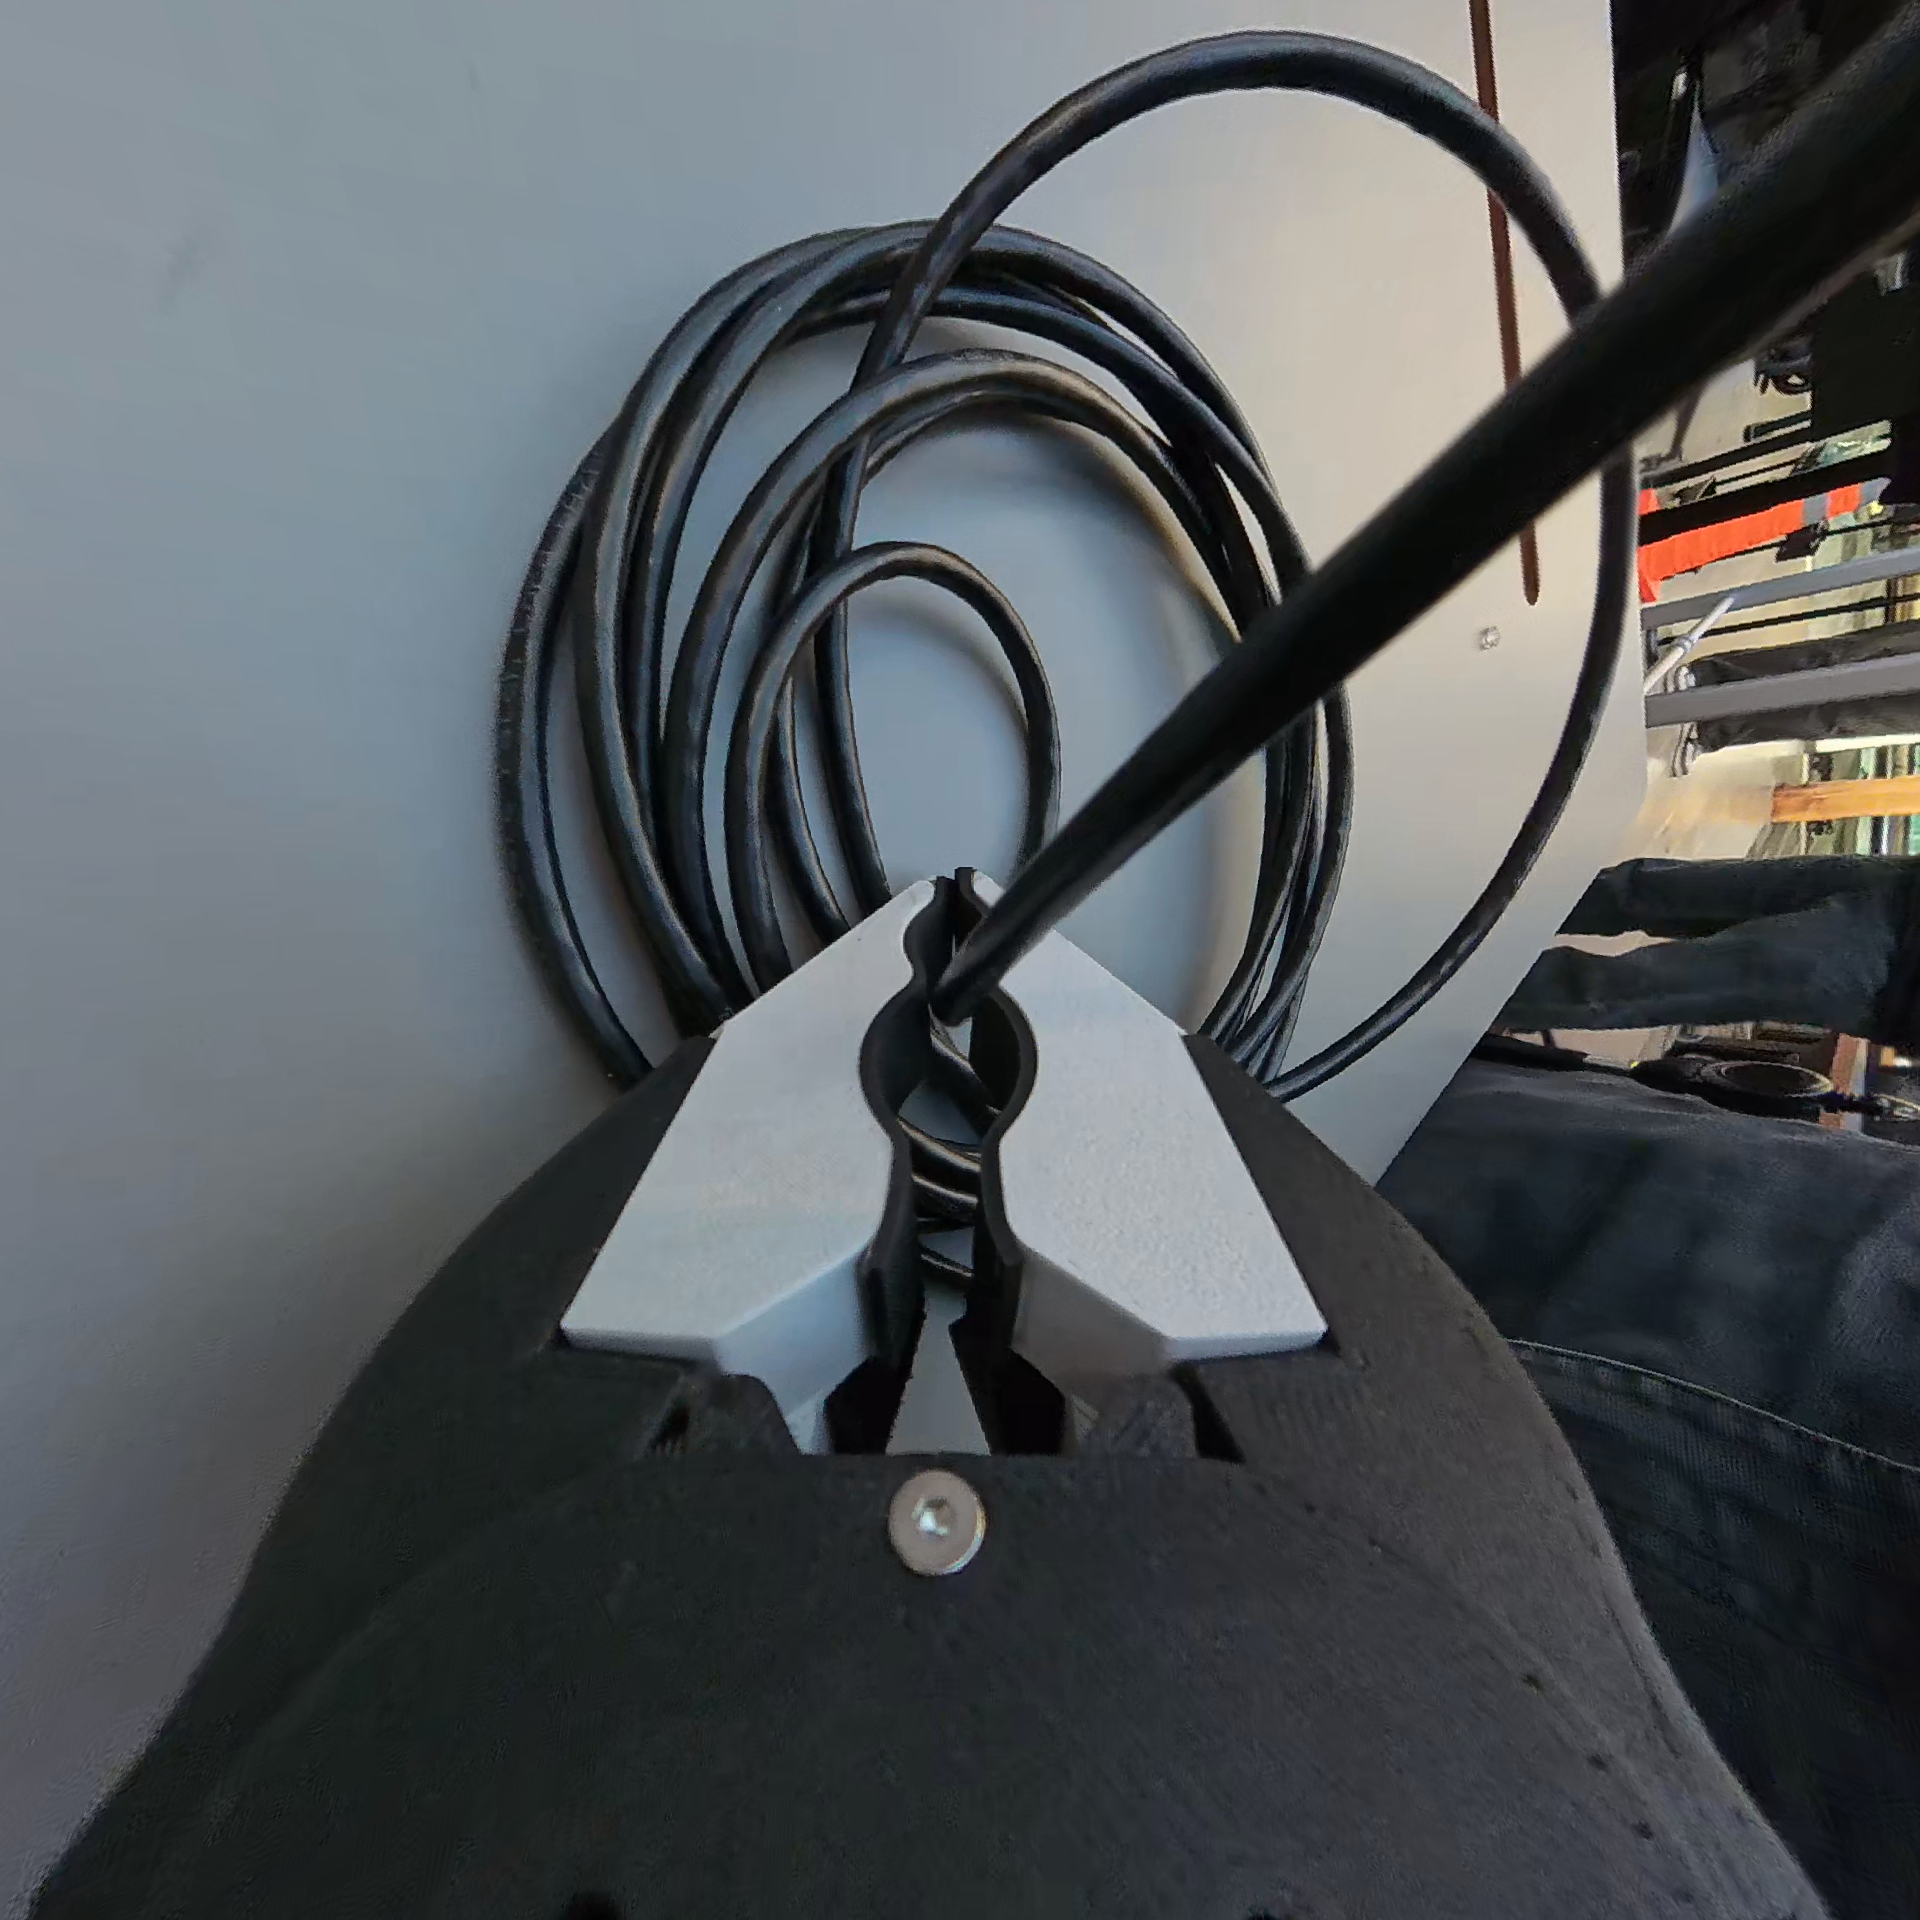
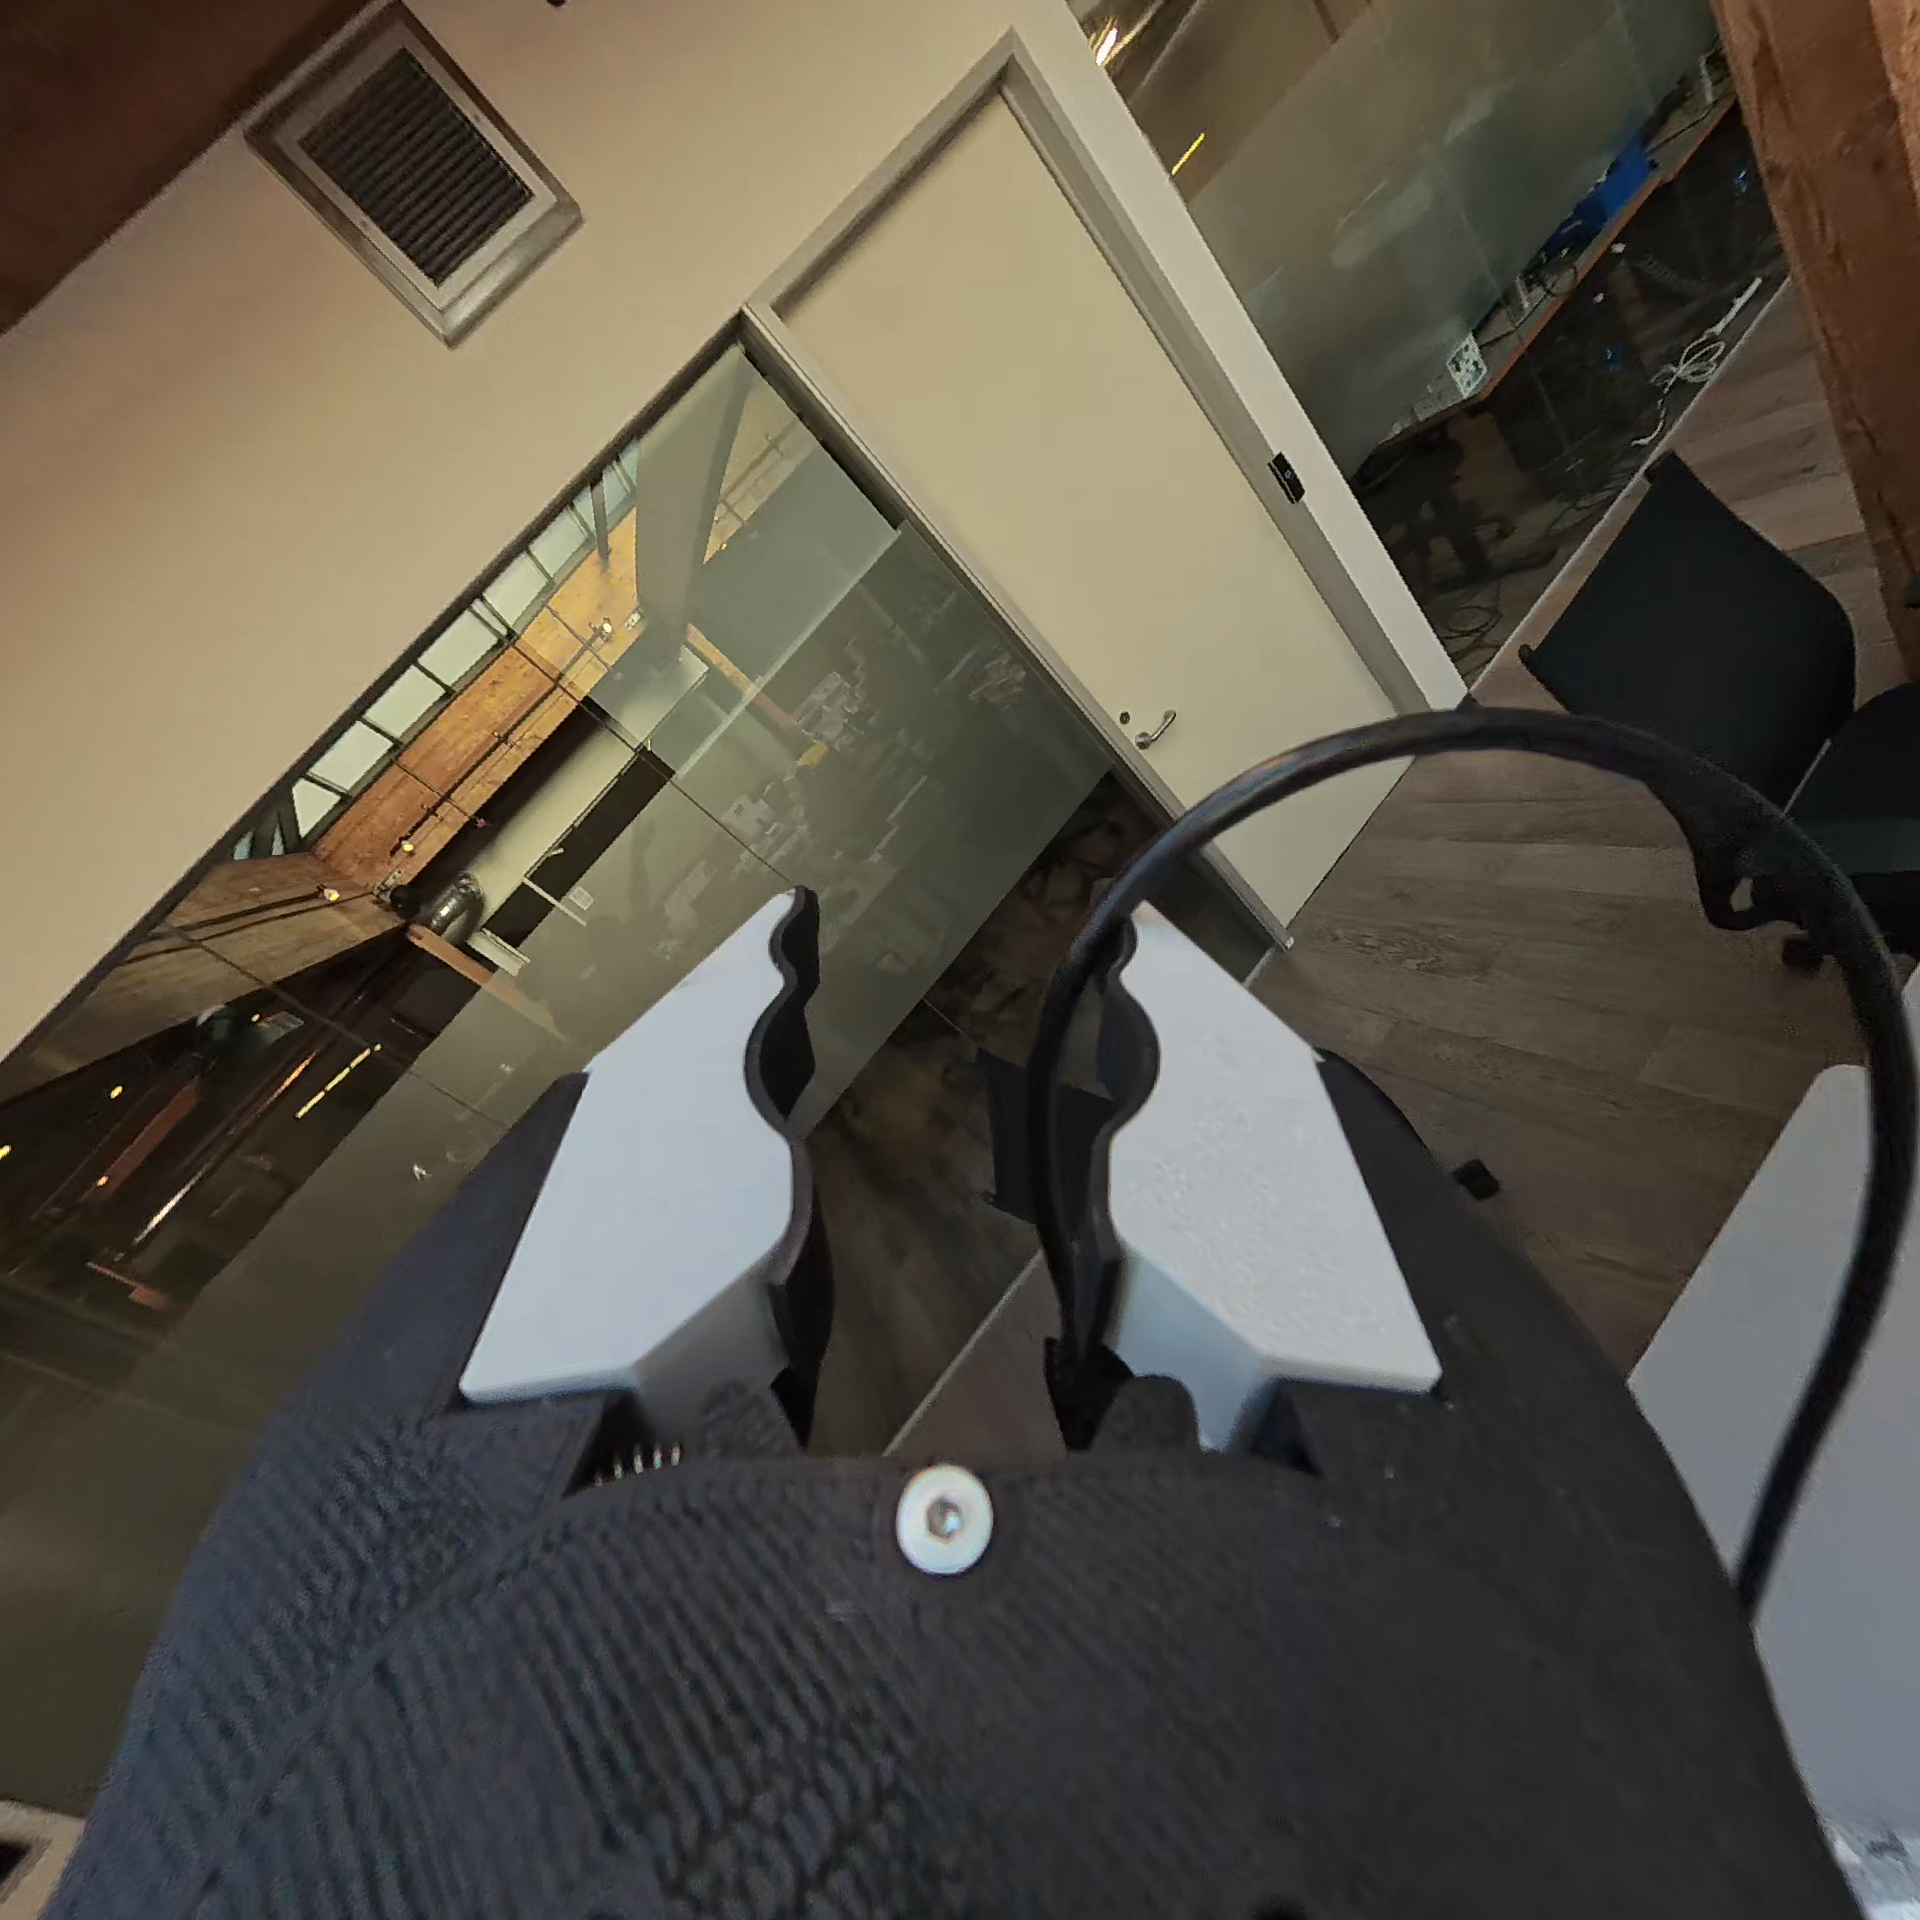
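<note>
Nearest the lens, the left claw (image 1: 951, 977) was clenched on a black cable (image 1: 1299, 623), its grey fingers (image 1: 769, 1132) nearly touching so that the strand sat pinched in the scalloped notch near the tips. From that pinch one length ran taut up and to the right, which suggests the grip was there to anchor it against a pull. Behind the claw the rest of the cable lay in a loose coil (image 1: 727, 644) on the pale grey bench (image 1: 260, 520), several loops stacked over one another, with one wider loop arching above the pile. Dark cloth (image 1: 1662, 1299) lay at the bench's right edge.

The right claw (image 2: 961, 940) stood released, jaws wide apart and tilted up toward a white door (image 2: 1091, 468) and glass wall (image 2: 727, 779). A thin loop of the cable (image 2: 1455, 727) draped against its right-hand finger (image 2: 1226, 1174), resting there rather than gripped.
</note>
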The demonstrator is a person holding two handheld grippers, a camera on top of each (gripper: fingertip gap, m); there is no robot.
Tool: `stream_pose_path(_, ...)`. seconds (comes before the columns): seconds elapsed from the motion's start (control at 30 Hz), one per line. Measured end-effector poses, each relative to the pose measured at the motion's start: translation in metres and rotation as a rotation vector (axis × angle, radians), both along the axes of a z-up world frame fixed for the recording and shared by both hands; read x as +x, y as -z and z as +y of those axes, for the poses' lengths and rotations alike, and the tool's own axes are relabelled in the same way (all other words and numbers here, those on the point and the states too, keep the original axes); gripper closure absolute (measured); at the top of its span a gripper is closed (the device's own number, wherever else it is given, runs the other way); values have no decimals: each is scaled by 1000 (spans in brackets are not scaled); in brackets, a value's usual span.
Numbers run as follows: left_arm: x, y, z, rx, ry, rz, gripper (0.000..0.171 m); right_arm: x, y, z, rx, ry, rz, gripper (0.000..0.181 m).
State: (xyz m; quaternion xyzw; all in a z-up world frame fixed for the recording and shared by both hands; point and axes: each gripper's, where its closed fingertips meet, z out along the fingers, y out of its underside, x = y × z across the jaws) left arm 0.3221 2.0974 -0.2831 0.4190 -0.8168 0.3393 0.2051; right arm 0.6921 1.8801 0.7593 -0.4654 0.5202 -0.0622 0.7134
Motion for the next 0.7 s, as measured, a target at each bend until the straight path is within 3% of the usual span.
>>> stream_pose_path(0.17,-1,0,-1,13,2,11,171,-22,-35,-48,3,119,-42,134)
stream_pose_path(0.23,-1,1,-2,19,-1,23,171,-36,-37,-55,-183,130,-59,181)
stream_pose_path(0.3,-2,1,-5,11,11,65,171,-41,-20,-58,-300,146,-58,180)
stream_pose_path(0.4,-3,0,-6,-35,28,140,171,-48,17,-54,-218,17,-26,181)
stream_pose_path(0.53,-3,0,-6,-22,8,147,171,-52,55,-96,-186,107,-75,178)
stream_pose_path(0.7,-4,-5,-9,-65,8,166,170,-92,105,-114,-511,177,-228,177)
